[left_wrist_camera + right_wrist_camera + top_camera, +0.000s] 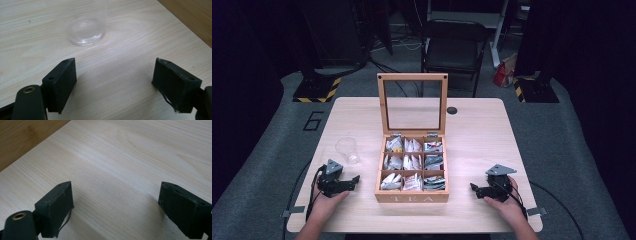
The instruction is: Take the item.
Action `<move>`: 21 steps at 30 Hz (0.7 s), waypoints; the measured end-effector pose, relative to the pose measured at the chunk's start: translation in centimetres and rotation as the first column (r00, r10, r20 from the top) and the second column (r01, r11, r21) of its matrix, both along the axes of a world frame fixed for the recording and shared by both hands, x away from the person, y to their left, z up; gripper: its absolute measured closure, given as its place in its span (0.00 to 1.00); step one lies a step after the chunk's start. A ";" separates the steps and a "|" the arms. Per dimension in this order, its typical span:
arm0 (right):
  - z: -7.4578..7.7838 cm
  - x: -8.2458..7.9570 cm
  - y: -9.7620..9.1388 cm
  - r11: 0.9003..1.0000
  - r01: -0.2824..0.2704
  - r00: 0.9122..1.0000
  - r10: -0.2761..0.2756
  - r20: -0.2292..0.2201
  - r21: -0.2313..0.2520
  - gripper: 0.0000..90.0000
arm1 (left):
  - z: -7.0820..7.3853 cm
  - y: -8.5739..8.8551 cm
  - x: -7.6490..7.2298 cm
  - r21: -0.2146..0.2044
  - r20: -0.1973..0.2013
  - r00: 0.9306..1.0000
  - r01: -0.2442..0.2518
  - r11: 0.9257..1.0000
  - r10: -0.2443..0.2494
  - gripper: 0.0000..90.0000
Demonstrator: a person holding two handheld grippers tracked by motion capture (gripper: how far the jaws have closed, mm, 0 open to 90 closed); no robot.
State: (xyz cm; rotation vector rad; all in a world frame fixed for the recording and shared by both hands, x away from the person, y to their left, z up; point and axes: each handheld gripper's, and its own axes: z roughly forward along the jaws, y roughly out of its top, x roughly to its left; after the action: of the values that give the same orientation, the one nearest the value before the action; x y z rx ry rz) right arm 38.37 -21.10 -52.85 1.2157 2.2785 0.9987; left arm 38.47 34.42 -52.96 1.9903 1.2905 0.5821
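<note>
A wooden tea box stands on the light wooden table, nearer the person's edge than the far one, with "TEA" on its front wall. Its glass-paned lid stands upright at the back of the box. Inside are nine compartments in three rows, each holding tea bags in white, grey or darker wrappers; one in the front middle compartment shows some red.

To the left of the box, near its middle row, a clear plastic cup stands upright on the table, apart from the box.

The left gripper rests on the table just left of the box's front corner, held by the person's left hand. Its jaws are spread wide with nothing between them. In the left gripper view the cup stands beyond the jaws, ahead and a little toward the left jaw, not touching either; the box's side wall crosses the upper right corner.

The right gripper lies to the right of the box's front corner, well apart from it, held by the right hand. Its jaws are also spread wide over bare tabletop, gripping nothing. In the right gripper view the box's wall shows at the upper left, beyond the left jaw.

A small dark round spot sits on the table right of the lid. A folding chair stands beyond the table.
</note>
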 end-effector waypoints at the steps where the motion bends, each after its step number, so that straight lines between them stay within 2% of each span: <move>1: 0.0 0.0 0.0 1.000 0.001 1.000 -0.001 0.000 0.001 0.13 | 0.0 0.0 0.0 0.001 0.000 1.000 0.000 1.000 0.000 0.21; 15: 0.0 0.0 0.0 1.000 0.000 1.000 0.000 0.000 0.000 0.13 | 0.0 0.0 0.1 0.002 0.000 1.000 0.002 1.000 -0.002 0.21; 21: 0.0 0.0 0.0 1.000 0.001 1.000 -0.001 0.000 0.001 0.13 | 0.0 -0.1 0.0 -0.012 0.002 1.000 -0.006 1.000 0.006 0.22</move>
State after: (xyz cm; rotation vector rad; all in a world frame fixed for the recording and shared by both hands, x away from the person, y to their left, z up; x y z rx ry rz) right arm 38.37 -21.09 -52.85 1.2167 2.2780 0.9992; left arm 38.50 34.33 -53.00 1.9760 1.2963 0.5784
